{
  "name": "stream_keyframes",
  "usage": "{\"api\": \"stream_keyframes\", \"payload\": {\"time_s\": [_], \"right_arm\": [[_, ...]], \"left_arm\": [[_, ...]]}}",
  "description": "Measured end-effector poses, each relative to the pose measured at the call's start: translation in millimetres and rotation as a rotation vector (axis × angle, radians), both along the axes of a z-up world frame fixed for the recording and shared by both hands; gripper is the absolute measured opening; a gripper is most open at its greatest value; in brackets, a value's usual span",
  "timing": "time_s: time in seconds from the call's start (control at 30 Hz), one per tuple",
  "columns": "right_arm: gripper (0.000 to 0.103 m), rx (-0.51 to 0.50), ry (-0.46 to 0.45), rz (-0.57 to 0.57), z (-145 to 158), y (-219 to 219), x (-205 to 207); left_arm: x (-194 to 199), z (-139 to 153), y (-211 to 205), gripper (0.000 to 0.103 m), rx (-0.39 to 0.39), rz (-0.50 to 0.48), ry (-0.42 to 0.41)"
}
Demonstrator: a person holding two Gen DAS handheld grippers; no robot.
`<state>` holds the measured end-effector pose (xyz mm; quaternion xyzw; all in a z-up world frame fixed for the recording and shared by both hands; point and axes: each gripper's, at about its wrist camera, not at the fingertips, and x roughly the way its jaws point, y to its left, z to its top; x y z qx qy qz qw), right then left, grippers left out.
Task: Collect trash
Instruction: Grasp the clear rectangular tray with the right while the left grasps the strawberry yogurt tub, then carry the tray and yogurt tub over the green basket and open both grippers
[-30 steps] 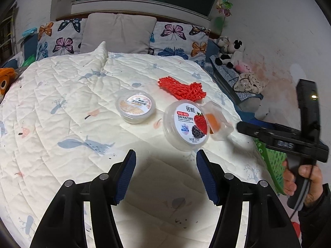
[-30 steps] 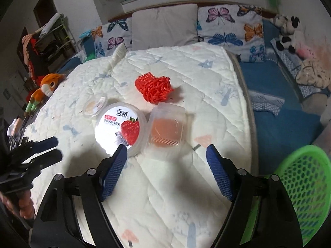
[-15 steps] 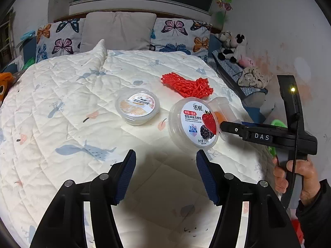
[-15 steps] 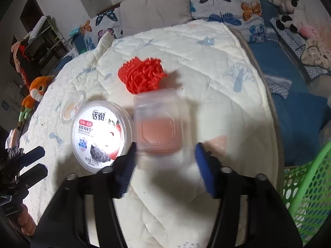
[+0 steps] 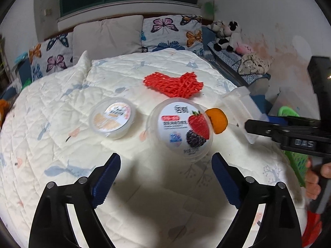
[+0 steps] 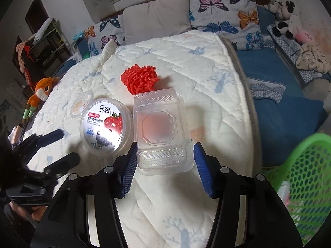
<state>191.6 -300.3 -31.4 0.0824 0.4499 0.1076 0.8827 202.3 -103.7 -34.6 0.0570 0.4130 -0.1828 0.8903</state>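
On the white quilt lie a clear plastic clamshell box (image 6: 160,128) with something orange inside, a round yogurt tub with a strawberry lid (image 6: 106,127), a smaller round tub (image 5: 112,121) and a red foam net (image 5: 173,84). My right gripper (image 6: 165,165) is open, its blue pads on either side of the near end of the clamshell box, not clamped. It also shows in the left wrist view (image 5: 248,127) at the box (image 5: 240,107). My left gripper (image 5: 165,177) is open and empty, just short of the yogurt tub (image 5: 183,128).
A green mesh basket (image 6: 306,169) stands off the bed's right edge. Butterfly pillows (image 5: 171,33) and a grey pillow (image 5: 107,37) line the headboard. Plush toys (image 5: 225,35) sit at the right, an orange plush (image 6: 42,91) at the left.
My right gripper has moved forward and narrowed around the clamshell box. My left gripper has moved forward toward the yogurt tub, which now looks larger and nearer.
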Motion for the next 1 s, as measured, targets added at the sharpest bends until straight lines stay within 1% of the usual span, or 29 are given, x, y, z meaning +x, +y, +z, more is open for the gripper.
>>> {"api": "stream_keyframes", "payload": {"time_s": [0.07, 0.2, 0.3, 0.5, 0.63, 0.7, 0.8, 1.0], "right_arm": [[0.055, 0.0, -0.001, -0.003, 2.3, -3.4, -5.1], [0.055, -0.002, -0.007, -0.009, 5.2, -8.1, -14.3], [0.055, -0.001, -0.008, -0.013, 5.8, -12.0, -21.1], [0.055, -0.018, -0.008, -0.012, 3.7, -15.4, -32.1], [0.055, -0.027, -0.005, -0.01, 1.1, -17.0, -34.7], [0.055, -0.028, -0.004, -0.01, -0.3, -17.6, -36.2], [0.055, -0.029, -0.003, -0.011, -1.0, -19.0, -37.9], [0.055, -0.028, -0.004, -0.015, -2.4, -21.4, -44.7]], "left_arm": [[1.3, -2.5, -11.0, 0.091, 0.036, -0.013, -0.014], [5.4, -9.2, -32.2, 0.092, 0.124, -0.033, -0.054], [12.3, -12.9, -40.0, 0.092, 0.152, -0.028, -0.061], [26.5, -20.0, -46.9, 0.092, 0.16, -0.017, -0.042], [30.1, -22.7, -51.3, 0.092, 0.151, -0.024, -0.034], [30.7, -23.9, -54.1, 0.089, 0.152, -0.029, -0.035], [30.3, -23.8, -56.1, 0.089, 0.149, -0.031, -0.042], [22.6, -16.5, -55.7, 0.088, 0.118, -0.049, -0.052]]}}
